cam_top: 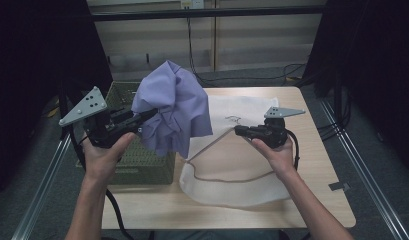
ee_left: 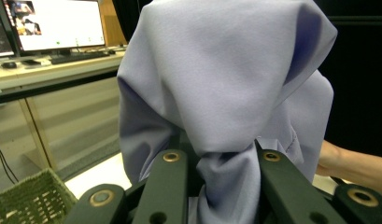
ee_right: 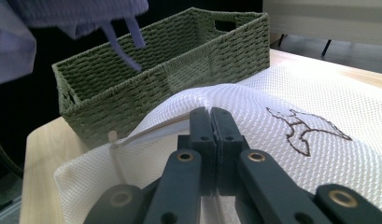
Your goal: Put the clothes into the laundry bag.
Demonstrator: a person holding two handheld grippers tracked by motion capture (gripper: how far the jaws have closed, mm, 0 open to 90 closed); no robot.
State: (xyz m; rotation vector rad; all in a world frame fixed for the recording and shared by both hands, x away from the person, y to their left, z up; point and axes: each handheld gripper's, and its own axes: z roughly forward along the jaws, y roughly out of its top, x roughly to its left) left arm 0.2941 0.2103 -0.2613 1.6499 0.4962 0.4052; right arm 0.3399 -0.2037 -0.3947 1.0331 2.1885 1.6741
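The left gripper, clamped on the lavender garment, lifts it toward the white mesh bag, whose edge the right gripper pinches up, seemingly for loading.

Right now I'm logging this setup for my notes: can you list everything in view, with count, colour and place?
Bunched lilac fabric garment: one, pale purple, held up in the air above the basket and the table's left part.
White mesh laundry bag: one, white with a small dark embroidered figure, lying on the table's middle, its edge lifted.
Woven green basket: one, olive green, at the table's left edge.
Light wooden table: one, pale wood, centre.
Computer monitor: one, lit, on a desk in the background of the left gripper view.
Left gripper: one, black, shut on the garment.
Right gripper: one, black, shut on the bag's edge.
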